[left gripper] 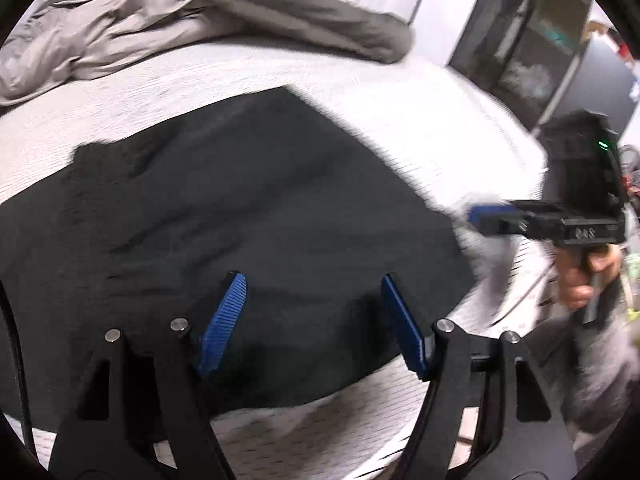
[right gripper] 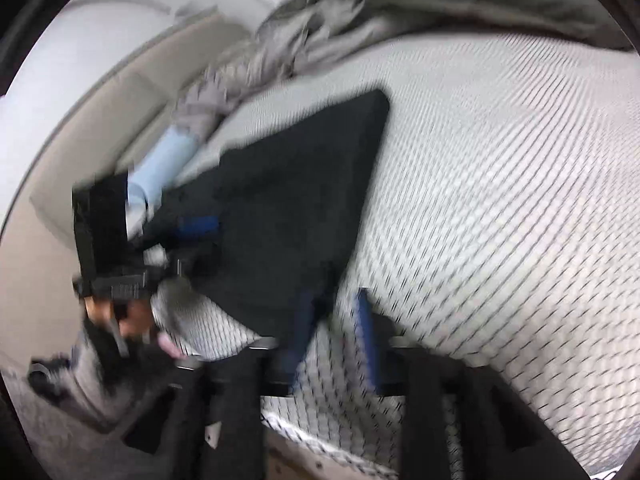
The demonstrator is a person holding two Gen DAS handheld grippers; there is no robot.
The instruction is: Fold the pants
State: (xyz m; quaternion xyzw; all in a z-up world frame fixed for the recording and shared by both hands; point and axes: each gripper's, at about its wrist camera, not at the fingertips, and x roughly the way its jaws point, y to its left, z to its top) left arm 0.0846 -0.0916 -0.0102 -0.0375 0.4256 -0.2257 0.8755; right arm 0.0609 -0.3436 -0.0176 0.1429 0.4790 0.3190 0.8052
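The pants (left gripper: 224, 216), dark and already folded into a compact flat shape, lie on the white textured bed (left gripper: 400, 112), filling the center of the left wrist view from 9 o'clock to about 4 o'clock. In the right wrist view the pants (right gripper: 288, 208) appear as a dark wedge at center, one squared corner pointing toward 12 o'clock and the lower edge reaching down to 6 o'clock. The left hand-held gripper (left gripper: 312, 320) sits at 6 o'clock of its own view over the near part of the pants; its two blue ribbed fingers (left gripper: 224, 320) are spread wide apart with dark cloth visible between them and nothing pinched. The right hand-held gripper (right gripper: 332, 336) sits at 6 o'clock of its view, at the near tip of the pants; its blue fingers stand apart with a gap between them, though motion blur makes it unclear whether cloth touches them. Seen from the left wrist view, the right hand-held gripper (left gripper: 484, 216) lies at 3 o'clock, just beyond the right edge of the pants, held by a hand (left gripper: 588, 280). A crumpled grey blanket (left gripper: 180, 28) lies at 11 o'clock on the bed, well apart from the pants. A dark cabinet (left gripper: 532, 48) stands at 2 o'clock beyond the bed.
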